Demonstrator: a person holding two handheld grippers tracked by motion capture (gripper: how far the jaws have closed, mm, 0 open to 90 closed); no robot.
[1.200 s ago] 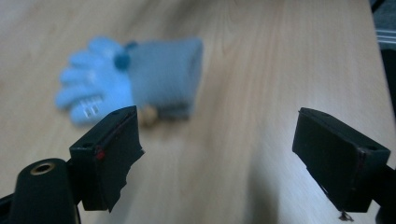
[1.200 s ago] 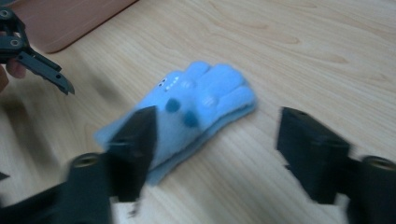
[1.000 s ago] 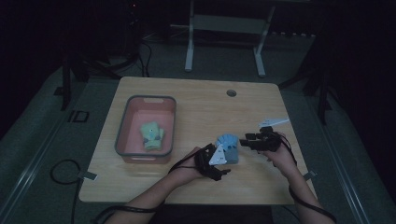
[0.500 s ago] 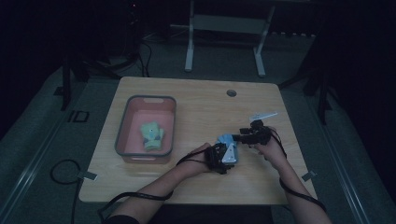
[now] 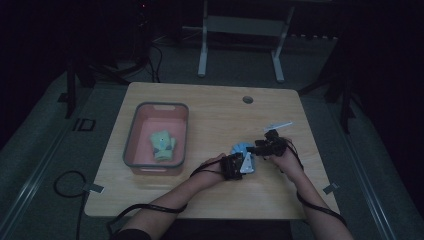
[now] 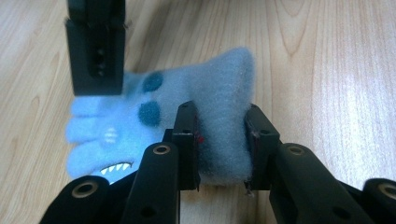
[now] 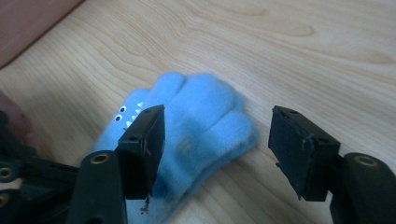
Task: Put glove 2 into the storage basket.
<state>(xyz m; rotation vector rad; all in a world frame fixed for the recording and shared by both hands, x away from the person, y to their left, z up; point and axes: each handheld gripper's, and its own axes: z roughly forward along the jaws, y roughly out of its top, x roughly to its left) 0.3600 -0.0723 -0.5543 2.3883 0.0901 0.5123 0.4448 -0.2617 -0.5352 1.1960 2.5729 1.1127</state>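
- The wooden table (image 5: 210,107) is the biggest thing in the high view; one grommet hole (image 5: 247,99) sits near its far edge.
- One pink bin (image 5: 134,137) with a grey rim stands on the table's left half, with one green glove (image 5: 163,146) lying inside it.
- One blue fleece glove (image 6: 205,102) lies flat on the bare wood right of centre, well apart from the bin and between the two hands.
- The left gripper (image 6: 219,144) is clamped on the glove's cuff end: its two pads press into the fleece from both sides, bunching it. The jaws have just been closing onto it.
- The right gripper (image 7: 217,149) stands spread wide over the glove's finger end. One pad lies over the fleece and the other is clear of it above bare wood; whether that first pad touches the fleece cannot be told. Its jaws have just been opening, with the glove's fingertips below the gap.
- The left gripper view shows two dark spots and a row of white teeth on the glove, and the right gripper's black jaw over its fingers.
- The right gripper view shows small white eyes and teeth near the fingertips, and a corner of the pink bin.
- The high view alone gives both forearms, the trailing cables and one pale strip (image 5: 279,125) on the table beyond the right hand.
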